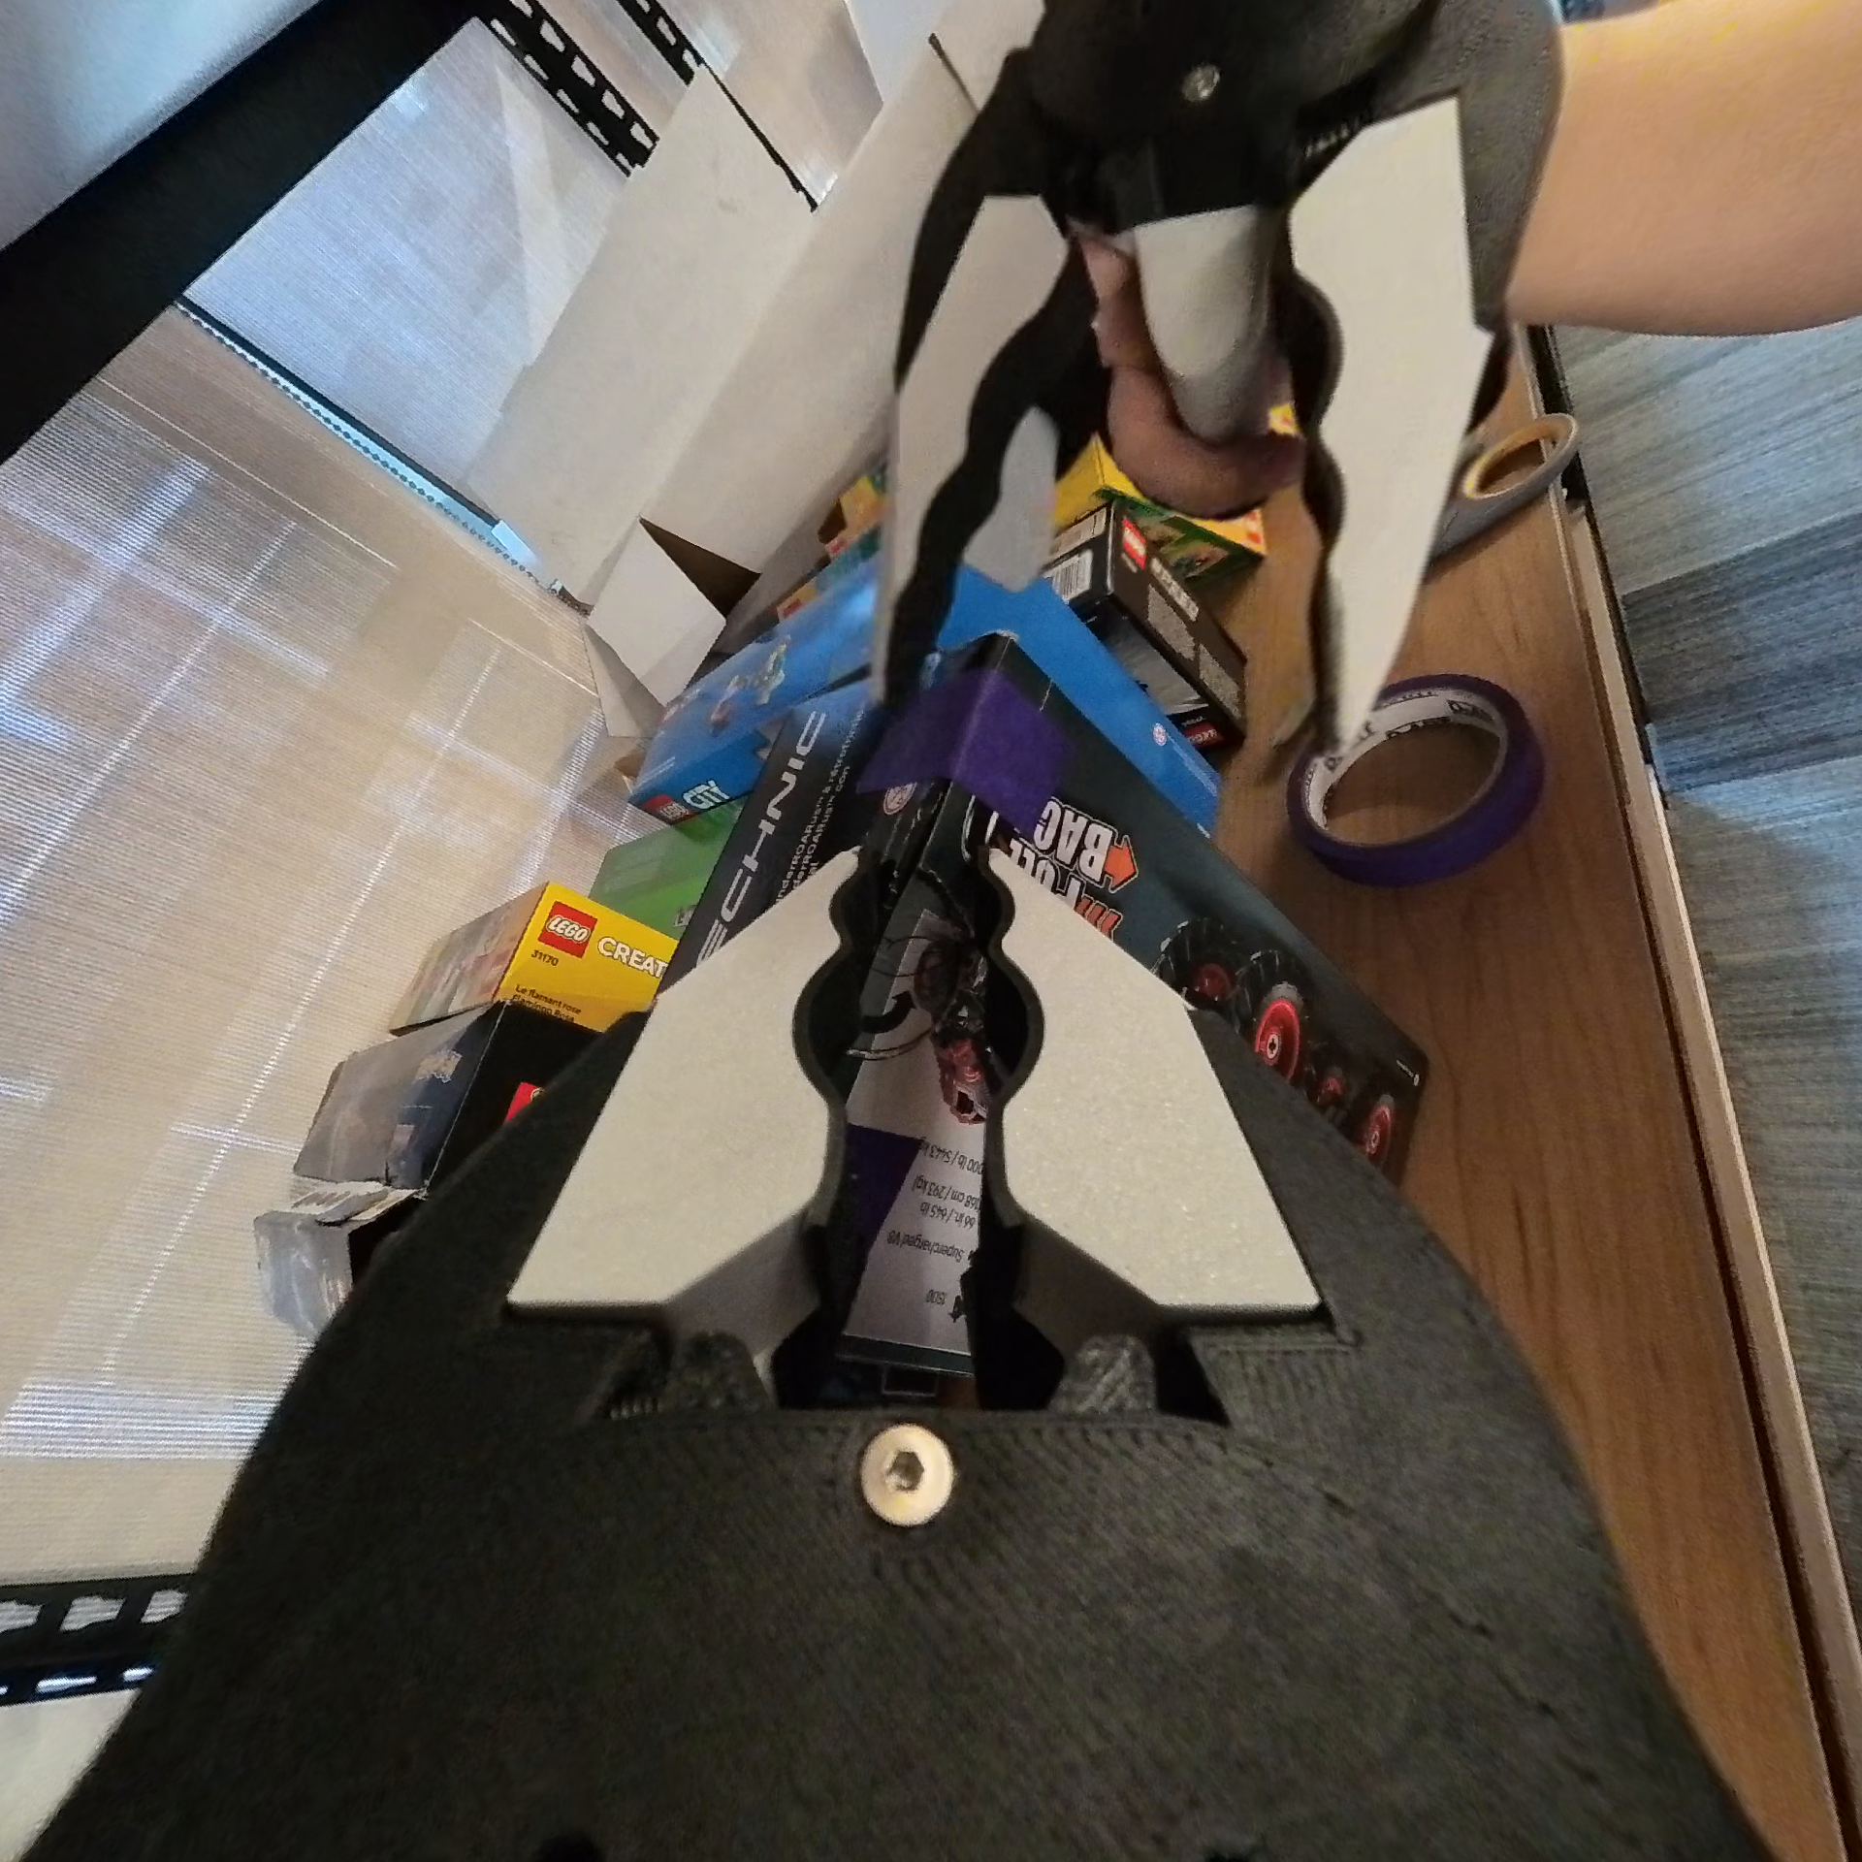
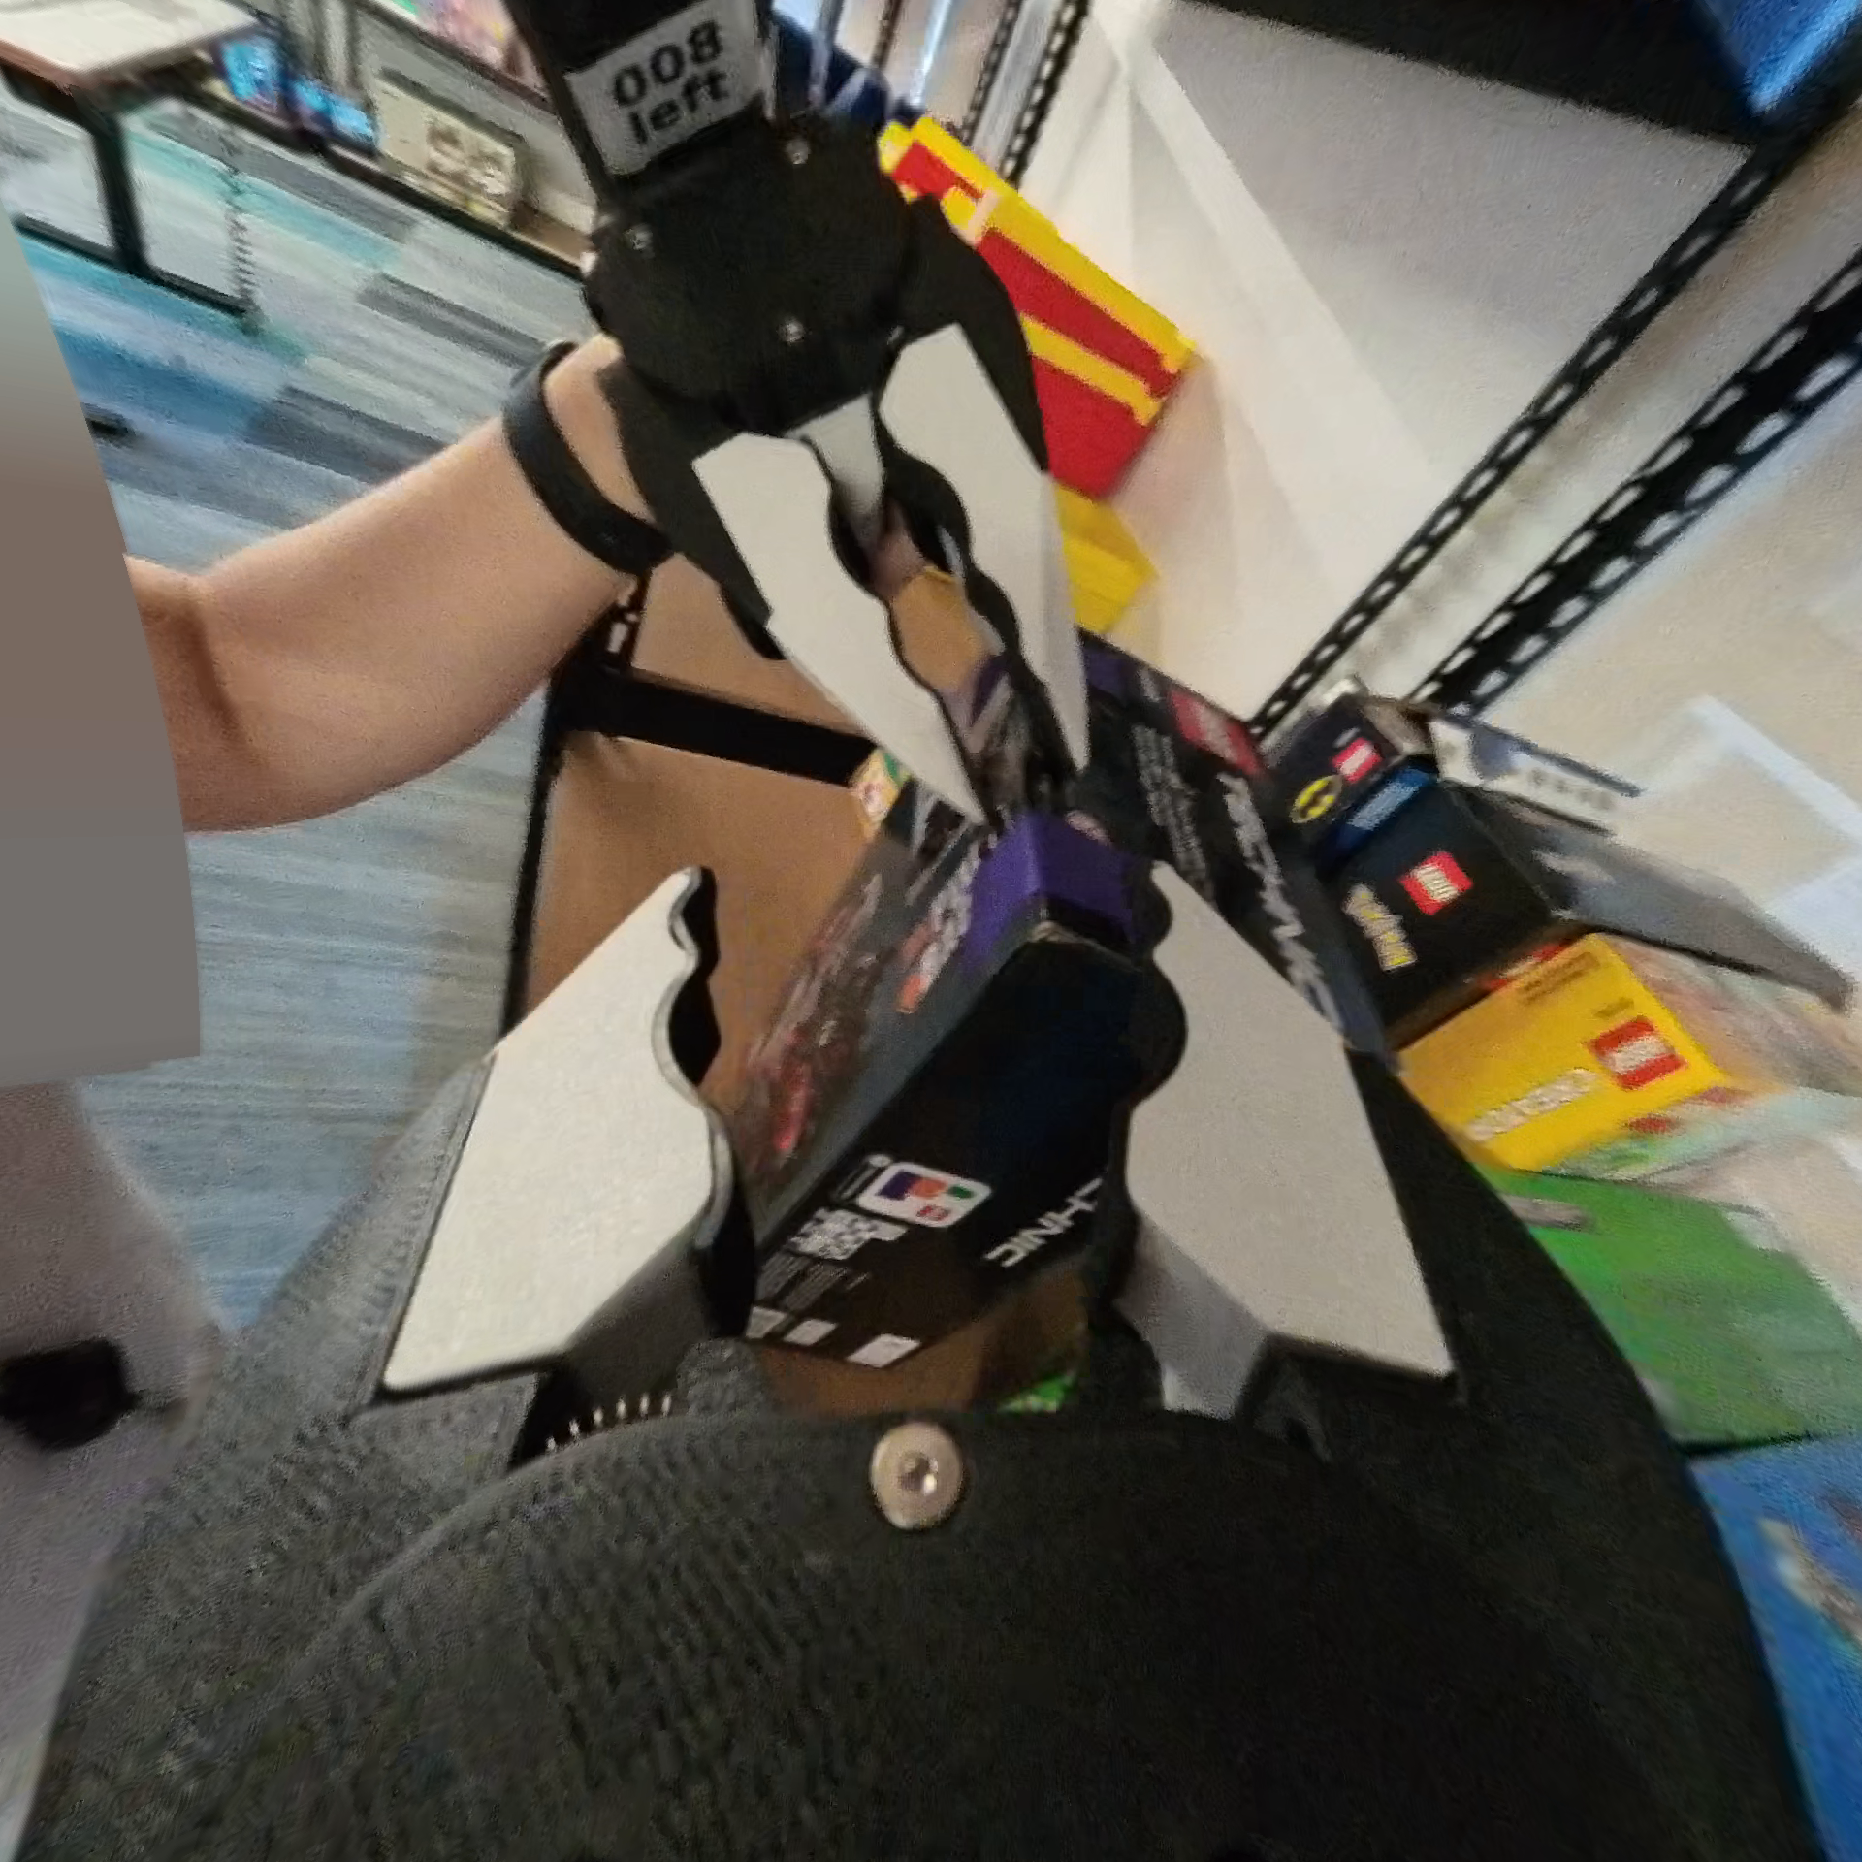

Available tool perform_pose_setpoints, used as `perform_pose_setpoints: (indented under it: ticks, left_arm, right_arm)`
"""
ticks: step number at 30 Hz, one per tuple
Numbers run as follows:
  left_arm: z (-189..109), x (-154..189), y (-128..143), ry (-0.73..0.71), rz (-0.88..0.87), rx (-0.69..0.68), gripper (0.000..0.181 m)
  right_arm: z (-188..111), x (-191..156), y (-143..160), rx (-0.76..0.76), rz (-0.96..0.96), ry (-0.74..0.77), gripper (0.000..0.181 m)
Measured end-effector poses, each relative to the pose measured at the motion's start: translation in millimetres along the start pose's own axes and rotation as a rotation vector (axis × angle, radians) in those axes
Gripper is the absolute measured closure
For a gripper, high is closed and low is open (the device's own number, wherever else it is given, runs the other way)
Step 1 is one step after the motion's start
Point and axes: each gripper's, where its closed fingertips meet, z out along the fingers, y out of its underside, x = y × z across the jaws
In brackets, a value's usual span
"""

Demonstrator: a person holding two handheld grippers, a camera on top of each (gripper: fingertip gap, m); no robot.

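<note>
only left wrist view shows purple tape roll (image 1: 1416, 781) beside right gripper (image 1: 1108, 705).

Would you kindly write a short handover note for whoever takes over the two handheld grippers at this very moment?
Left tongs: closed narrowly on one end of the dark toy box, which stands tilted between the two grippers.
Right tongs: open wide, straddling the box's other end. I cannot tell whether they touch it.
Purple tape patch: already stuck over the box's end corner, beside one right tip.
Purple tape roll: lying flat on the wooden table, by the other right tip.
Nearby: a blue toy box and a yellow toy box, piled beside the dark one.
</note>
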Motion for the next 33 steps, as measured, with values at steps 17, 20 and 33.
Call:
perform_pose_setpoints:
  ticks: [17,20,33]
  left_arm:
    - [0.5,0.0,-0.3,-0.005,-0.009,-0.01,0.164]
    - [0.6,-0.1,-0.3,-0.004,-0.011,-0.009,0.164]
    - [0.7,0.2,-0.2,-0.001,-0.007,-0.017,0.164]
  right_arm:
    - [-22.0,23.9,-73.2,0.419,1.234,-0.584,0.037]
    - [-14.2,23.6,-71.6,0.341,1.237,-0.551,0.039]
    - [-4.9,28.3,-67.9,0.115,1.378,-0.513,0.048]
